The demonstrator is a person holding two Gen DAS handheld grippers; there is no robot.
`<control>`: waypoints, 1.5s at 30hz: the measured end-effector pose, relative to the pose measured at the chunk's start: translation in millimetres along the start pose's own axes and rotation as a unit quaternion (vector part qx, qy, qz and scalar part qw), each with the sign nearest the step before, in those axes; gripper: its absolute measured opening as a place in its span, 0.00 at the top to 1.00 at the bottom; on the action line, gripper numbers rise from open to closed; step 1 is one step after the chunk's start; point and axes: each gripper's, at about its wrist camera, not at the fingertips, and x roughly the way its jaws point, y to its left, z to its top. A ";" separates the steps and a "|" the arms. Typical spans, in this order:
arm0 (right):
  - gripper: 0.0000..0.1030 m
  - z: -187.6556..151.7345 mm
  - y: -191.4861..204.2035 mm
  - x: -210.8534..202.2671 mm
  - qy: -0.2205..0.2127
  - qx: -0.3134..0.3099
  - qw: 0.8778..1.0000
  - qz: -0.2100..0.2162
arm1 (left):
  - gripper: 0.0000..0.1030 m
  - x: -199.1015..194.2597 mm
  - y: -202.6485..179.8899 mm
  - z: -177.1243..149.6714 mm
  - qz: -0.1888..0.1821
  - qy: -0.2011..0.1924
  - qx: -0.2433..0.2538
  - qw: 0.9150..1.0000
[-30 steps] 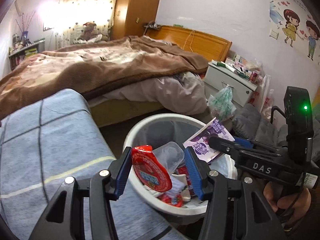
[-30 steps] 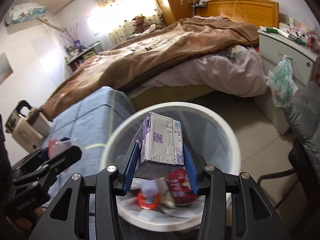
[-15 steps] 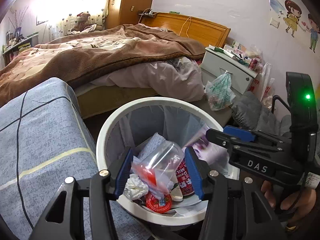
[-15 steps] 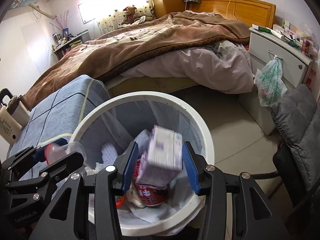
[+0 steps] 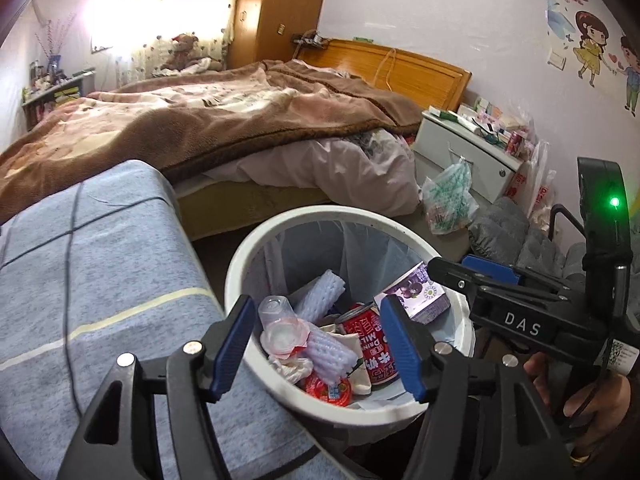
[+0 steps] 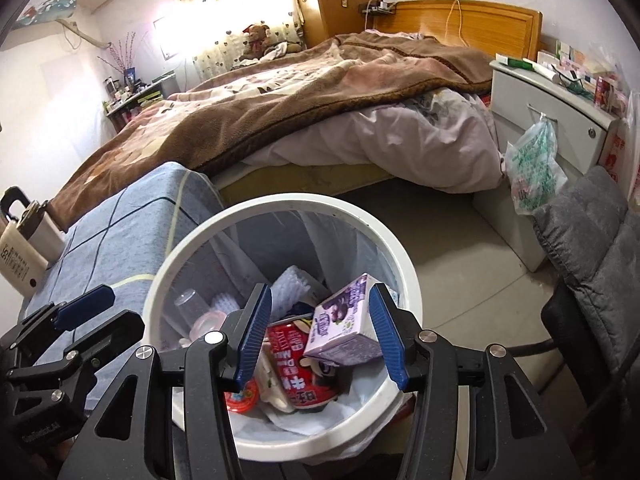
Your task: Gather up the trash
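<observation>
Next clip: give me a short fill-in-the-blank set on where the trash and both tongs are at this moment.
1. The purple carton lies inside the white ____, leaning on the red can.
2. The left tongs and right tongs both hold ____.
3. The clear plastic cup rests on white ____ netting inside the bin.
4. A green-printed plastic bag hangs from the ____ handle.

Missing words: bin; nothing; foam; drawer

Black frames with silver screws, ribbed blue fingers (image 5: 234, 344), white "DAS" lettering, green light.
</observation>
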 end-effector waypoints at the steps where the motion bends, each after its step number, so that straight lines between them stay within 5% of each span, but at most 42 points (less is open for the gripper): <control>1: 0.50 -0.7 1.5 -2.3 -0.003 -0.001 1.000 0.002 | 0.34 -5.3 0.0 -1.1 0.005 -0.006 0.002 1.000; 11: 0.49 -21.2 33.6 -39.4 -0.036 -0.037 0.998 0.027 | 0.31 -50.1 15.2 -28.4 0.080 -0.034 -0.029 0.996; 26: 0.49 -73.7 50.9 -100.4 -0.088 -0.062 0.994 0.019 | 0.31 -98.4 1.5 -71.5 0.127 -0.053 -0.044 0.990; 45: 0.49 -131.9 36.3 -130.6 -0.111 -0.052 0.992 -0.006 | 0.31 -125.0 -29.2 -114.1 0.159 -0.088 -0.032 0.983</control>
